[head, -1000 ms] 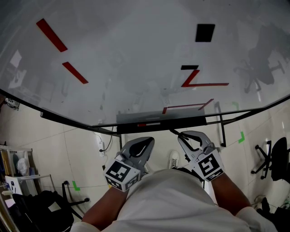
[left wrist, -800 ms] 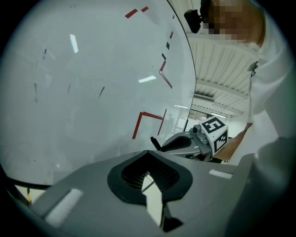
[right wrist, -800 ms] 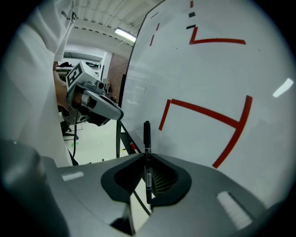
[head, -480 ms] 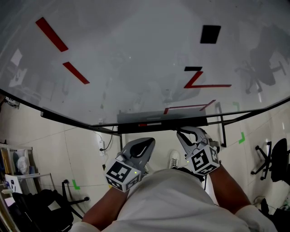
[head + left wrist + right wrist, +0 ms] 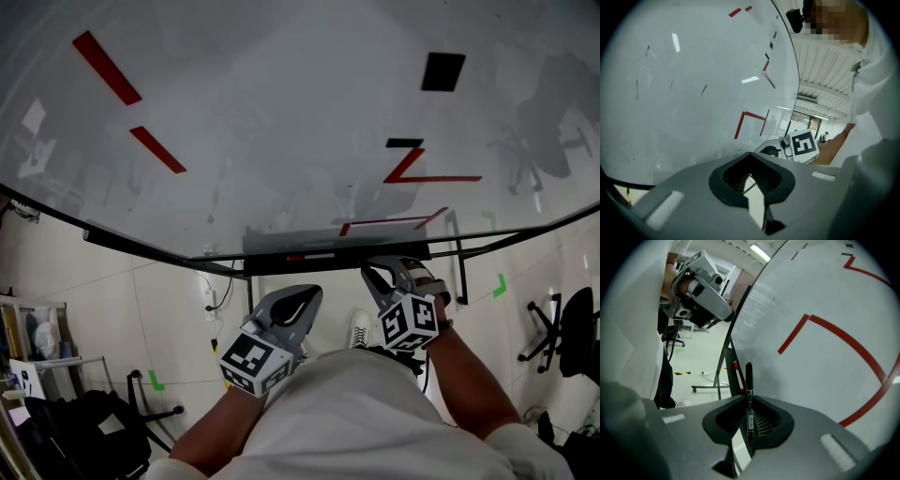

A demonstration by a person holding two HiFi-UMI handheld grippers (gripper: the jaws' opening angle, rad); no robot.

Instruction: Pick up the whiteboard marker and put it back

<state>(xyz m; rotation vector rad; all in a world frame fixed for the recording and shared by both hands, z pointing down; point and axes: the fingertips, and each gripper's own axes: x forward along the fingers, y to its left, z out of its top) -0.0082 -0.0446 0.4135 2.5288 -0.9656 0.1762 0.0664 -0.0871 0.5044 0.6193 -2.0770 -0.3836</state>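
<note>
A black whiteboard marker stands upright between the jaws of my right gripper, which is shut on it; its cap end points at the whiteboard's tray. A red-capped marker lies on that tray. In the head view my right gripper sits just under the tray, where the red marker shows as a short streak. My left gripper hangs lower and to the left, shut with nothing in it. The whiteboard carries red strokes.
The board's stand legs reach the tiled floor. A black office chair stands at the right, a black bag at the lower left. A power strip with its cable lies under the board. Green tape marks dot the floor.
My right gripper has moved up and left toward the tray and turned, with the black marker in it. The left gripper has stayed where it was.
</note>
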